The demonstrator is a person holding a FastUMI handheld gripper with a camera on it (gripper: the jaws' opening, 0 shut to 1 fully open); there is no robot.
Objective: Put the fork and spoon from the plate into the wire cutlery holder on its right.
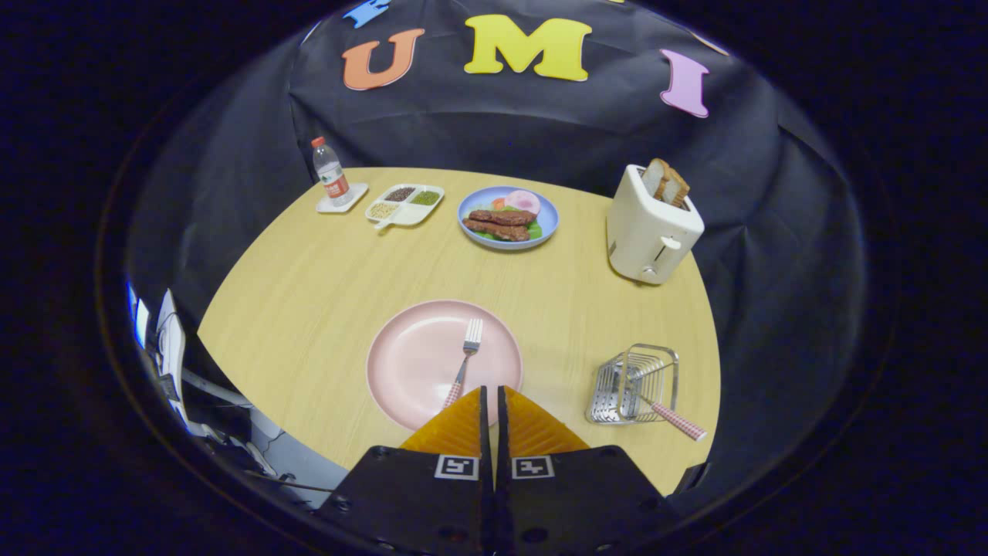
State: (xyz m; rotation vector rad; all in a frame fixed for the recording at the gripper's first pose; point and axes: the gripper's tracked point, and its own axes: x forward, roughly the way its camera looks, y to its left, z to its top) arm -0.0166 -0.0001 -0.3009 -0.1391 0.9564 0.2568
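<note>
Fork (465,359) on plate (409,363), tines pointing away, handle toward tool (491,401), just ahead-left of closed, empty fingers, spoon (670,415) in holder (634,382), handle out right

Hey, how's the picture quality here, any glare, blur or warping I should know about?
Gripper view: fisheye warping bows the table edge; focus is sharp on the fork and pink plate; soft glare beside the wire holder; shut gripper fingers nearest, empty.

Fisheye cam riding the hand-held gripper (492,398), looking forward and down.
High over worktop (309,286) near edge, pink plate (417,363) just ahead of closed-together fingers, booth wall far behind.
</note>
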